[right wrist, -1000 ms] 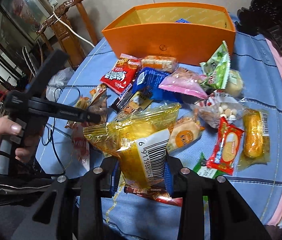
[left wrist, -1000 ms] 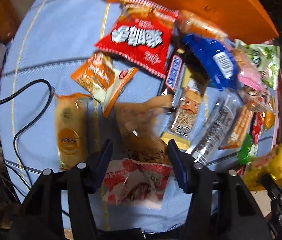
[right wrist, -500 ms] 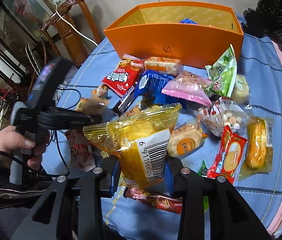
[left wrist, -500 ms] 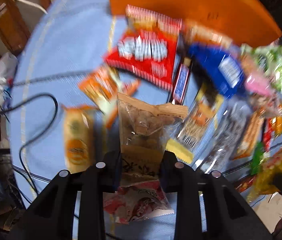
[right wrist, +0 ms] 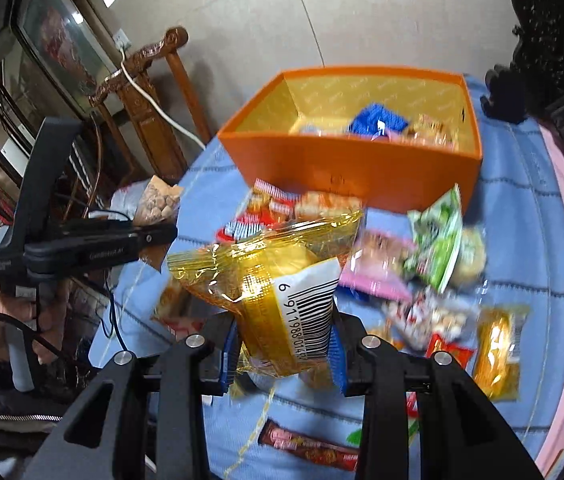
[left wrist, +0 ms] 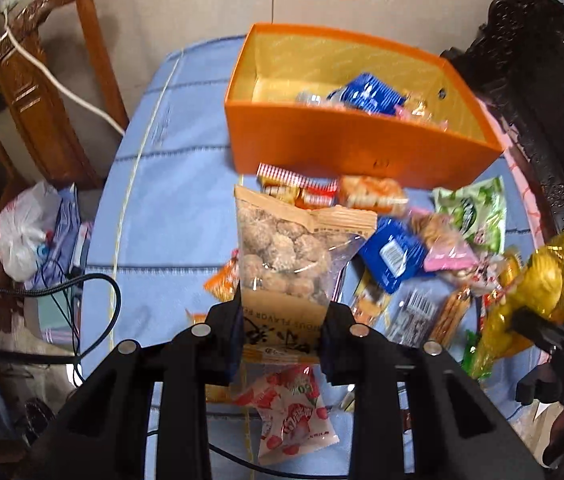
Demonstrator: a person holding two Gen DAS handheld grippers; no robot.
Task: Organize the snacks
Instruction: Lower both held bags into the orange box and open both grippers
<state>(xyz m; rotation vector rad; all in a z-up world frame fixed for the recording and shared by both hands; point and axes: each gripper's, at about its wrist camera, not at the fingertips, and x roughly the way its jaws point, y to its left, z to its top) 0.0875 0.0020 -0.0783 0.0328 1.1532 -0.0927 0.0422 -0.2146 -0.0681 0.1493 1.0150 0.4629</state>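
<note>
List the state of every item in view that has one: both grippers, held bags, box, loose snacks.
left gripper: shut on the nut bag, lifted off the table
nut bag: sealed, upright between the fingers
right gripper: shut on the yellow bag
yellow bag: sealed, held above the table
orange box: open, a few snacks inside
loose snacks: scattered on the blue tablecloth before the box

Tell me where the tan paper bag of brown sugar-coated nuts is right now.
The tan paper bag of brown sugar-coated nuts is clamped in the left gripper, lifted above the blue tablecloth, in front of the orange box.
</note>
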